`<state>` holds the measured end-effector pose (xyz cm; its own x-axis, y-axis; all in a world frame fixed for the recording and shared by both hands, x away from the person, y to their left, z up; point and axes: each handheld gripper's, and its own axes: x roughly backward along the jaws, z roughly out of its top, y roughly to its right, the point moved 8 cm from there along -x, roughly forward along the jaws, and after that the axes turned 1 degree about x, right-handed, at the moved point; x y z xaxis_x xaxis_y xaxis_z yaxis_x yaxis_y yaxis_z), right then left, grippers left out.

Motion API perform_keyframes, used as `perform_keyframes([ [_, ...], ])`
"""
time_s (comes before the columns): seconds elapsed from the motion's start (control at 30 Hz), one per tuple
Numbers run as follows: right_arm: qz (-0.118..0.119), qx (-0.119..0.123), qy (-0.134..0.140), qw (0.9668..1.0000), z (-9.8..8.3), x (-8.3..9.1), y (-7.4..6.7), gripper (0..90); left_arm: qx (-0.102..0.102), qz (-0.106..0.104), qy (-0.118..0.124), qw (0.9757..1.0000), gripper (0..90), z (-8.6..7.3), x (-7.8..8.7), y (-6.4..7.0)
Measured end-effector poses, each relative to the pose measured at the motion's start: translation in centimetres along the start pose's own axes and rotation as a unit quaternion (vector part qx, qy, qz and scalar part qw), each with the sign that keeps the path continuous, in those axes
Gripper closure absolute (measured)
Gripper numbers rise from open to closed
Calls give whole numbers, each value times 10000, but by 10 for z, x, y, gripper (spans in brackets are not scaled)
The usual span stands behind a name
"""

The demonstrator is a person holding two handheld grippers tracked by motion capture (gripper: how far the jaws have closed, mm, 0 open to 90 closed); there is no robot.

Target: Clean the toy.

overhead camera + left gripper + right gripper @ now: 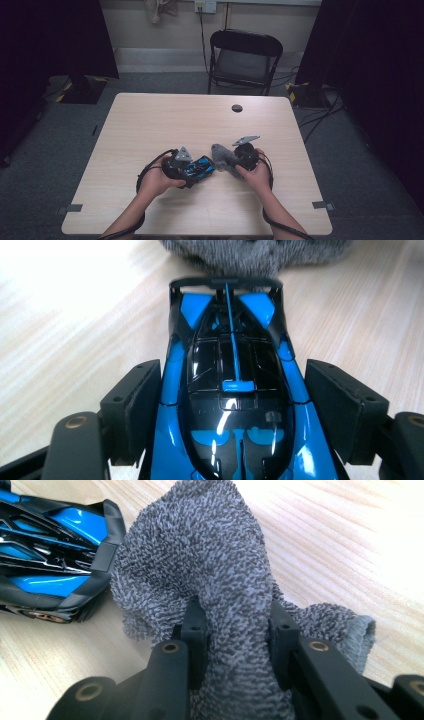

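here the left hand-held gripper [235, 405] straddles a blue and black toy car [232, 390] on the pale wooden surface [150, 125], its jaws wide at the car's flanks; whether the pads press on it i cannot tell. the right hand-held gripper [237, 625] is pinched tight on a grey terry cloth [200, 560], which touches the car's end.

Blue-black toy car [232, 390] upright, touching bunched grey cloth [210, 575].
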<state>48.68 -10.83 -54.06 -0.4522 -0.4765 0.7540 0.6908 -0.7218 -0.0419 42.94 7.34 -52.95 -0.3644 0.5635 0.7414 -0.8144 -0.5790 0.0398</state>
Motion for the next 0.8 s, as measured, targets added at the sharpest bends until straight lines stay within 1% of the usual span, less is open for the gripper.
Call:
perform_keyframes([
  [0.03,-6,8,2,10000,0,0,0,695,20,-15,-64,10000,246,-3,-2,0],
  [0.1,-7,12,-2,10000,0,0,0,695,57,-41,-63,10000,246,-8,-5,-1],
  [0.17,8,0,-7,10000,0,0,0,694,186,-71,-85,9998,245,-13,-8,-1],
  [0.23,15,7,-8,10000,0,0,0,694,112,-88,-157,9998,245,-16,-10,-2],
  [0.27,22,8,-5,10000,0,0,0,694,132,-101,-137,9998,244,-17,-10,-2],
  [0.33,15,13,-9,10000,0,0,0,694,132,-103,-184,9997,244,-17,-10,-2],
  [0.47,21,3,-14,10000,0,0,0,692,-45,-130,-195,9997,240,-15,-12,-2],
  [0.5,26,-11,-10,10000,0,0,0,691,-55,-137,-181,9997,239,-15,-12,-2],
  [0.53,27,-16,-10,10000,0,0,0,691,-21,-125,-137,9998,239,-14,-13,-2],
  [0.6,34,-25,-4,10000,-1,0,0,690,-53,-156,-129,9998,238,-13,-14,-2],
  [0.7,36,-19,-9,10000,-1,0,0,689,-11,-191,-168,9997,228,-14,-13,-3],
  [0.73,35,-21,-10,10000,-1,0,0,688,-16,-189,-163,9997,217,-14,-14,-3],
  [0.8,44,-19,-9,10000,-1,0,0,687,-37,-121,-181,9998,174,-15,-15,-5],
])
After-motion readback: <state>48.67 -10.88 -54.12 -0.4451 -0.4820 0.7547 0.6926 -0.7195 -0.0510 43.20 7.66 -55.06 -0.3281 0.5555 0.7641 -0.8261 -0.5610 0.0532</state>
